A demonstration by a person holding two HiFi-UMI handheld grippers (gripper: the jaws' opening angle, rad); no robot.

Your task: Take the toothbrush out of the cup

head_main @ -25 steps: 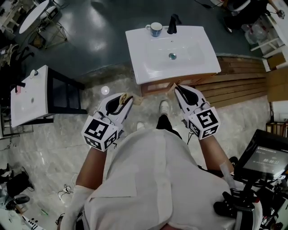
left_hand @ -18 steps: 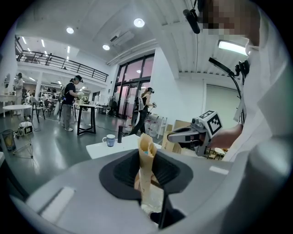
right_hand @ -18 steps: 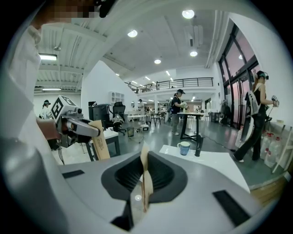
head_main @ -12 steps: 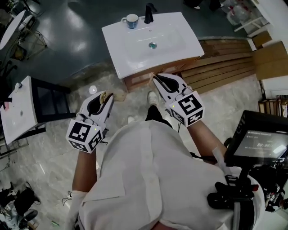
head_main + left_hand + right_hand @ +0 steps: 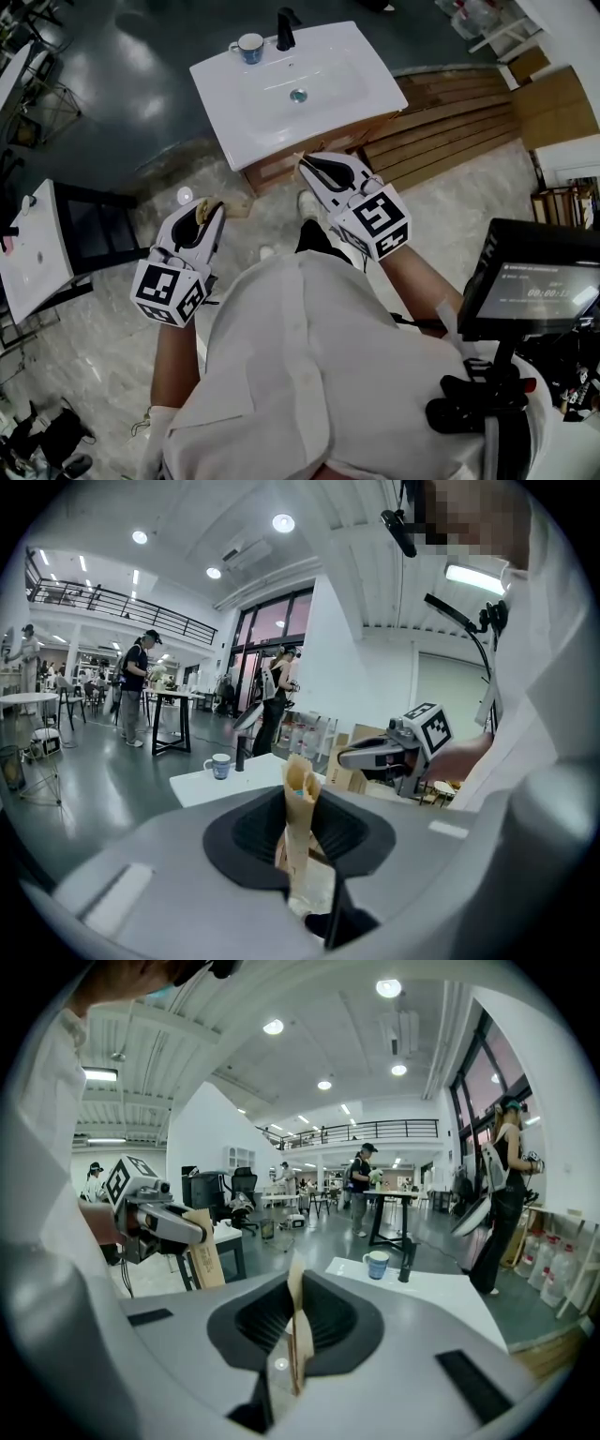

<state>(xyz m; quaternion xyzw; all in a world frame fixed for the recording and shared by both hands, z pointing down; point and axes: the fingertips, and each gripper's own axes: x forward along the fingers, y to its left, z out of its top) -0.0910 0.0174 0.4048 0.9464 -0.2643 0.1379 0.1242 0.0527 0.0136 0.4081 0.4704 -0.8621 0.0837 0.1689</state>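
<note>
White sink (image 5: 225,112) stood at twelve o'clock, cup (image 5: 248,47) at its eleven o'clock corner beside the tap (image 5: 284,28) (toothbrush too small to tell). Both forearms reached forward; left gripper (image 5: 210,207) and right gripper (image 5: 302,159) pointed slightly down, jaws pressed together, empty.

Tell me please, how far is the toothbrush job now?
Done: nothing yet. In hand: nothing; the left gripper and right gripper have fingers together, empty, short of the sink. Still to do: reach the cup beside the faucet, lift out the toothbrush, too small to see here.
</note>
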